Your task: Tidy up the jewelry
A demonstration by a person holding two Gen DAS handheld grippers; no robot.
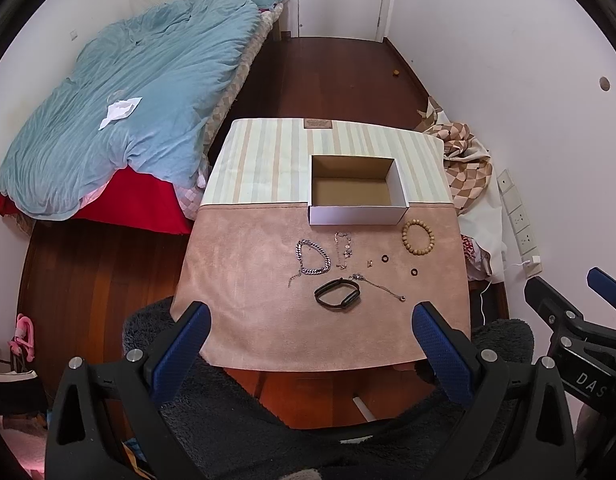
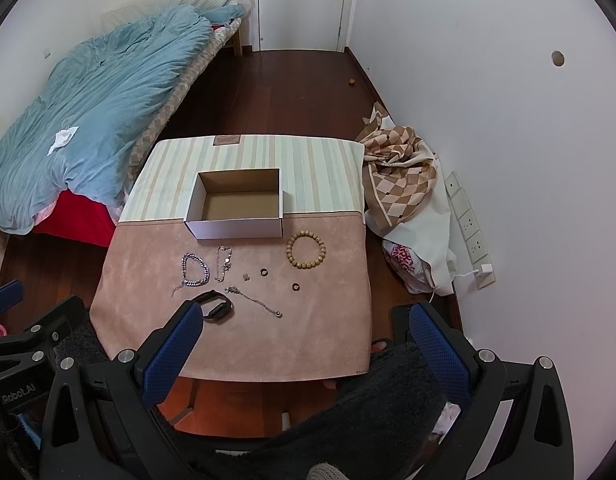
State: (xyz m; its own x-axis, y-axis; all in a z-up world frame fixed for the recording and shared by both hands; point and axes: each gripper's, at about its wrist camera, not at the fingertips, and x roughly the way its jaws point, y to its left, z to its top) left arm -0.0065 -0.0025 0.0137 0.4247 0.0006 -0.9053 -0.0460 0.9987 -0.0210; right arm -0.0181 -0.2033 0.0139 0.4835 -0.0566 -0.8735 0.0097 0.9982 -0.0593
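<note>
An empty white cardboard box (image 1: pixel 358 215) (image 2: pixel 236 227) stands mid-table. In front of it lie a wooden bead bracelet (image 1: pixel 417 237) (image 2: pixel 306 250), a heavy silver chain (image 1: pixel 313 257) (image 2: pixel 195 269), a thin charm bracelet (image 1: pixel 343 249) (image 2: pixel 224 263), a black band (image 1: pixel 337 294) (image 2: pixel 215 306), a fine chain with a pendant (image 1: pixel 382 287) (image 2: pixel 258 301), two dark rings (image 1: pixel 385 259) (image 2: pixel 295 287) and a tiny piece (image 2: pixel 246 277). My left gripper (image 1: pixel 310 336) and right gripper (image 2: pixel 304 340) both hover open above the table's near edge, holding nothing.
The table wears a pink suede and striped cloth (image 1: pixel 268 160) (image 2: pixel 308 160). A bed with a blue duvet (image 1: pixel 128 120) (image 2: pixel 88 100) lies to the left. Patterned fabric and a bag (image 2: pixel 400 184) are heaped by the right wall with a power strip (image 2: pixel 468 232). Dark fuzzy fabric (image 1: pixel 248 420) lies below the grippers.
</note>
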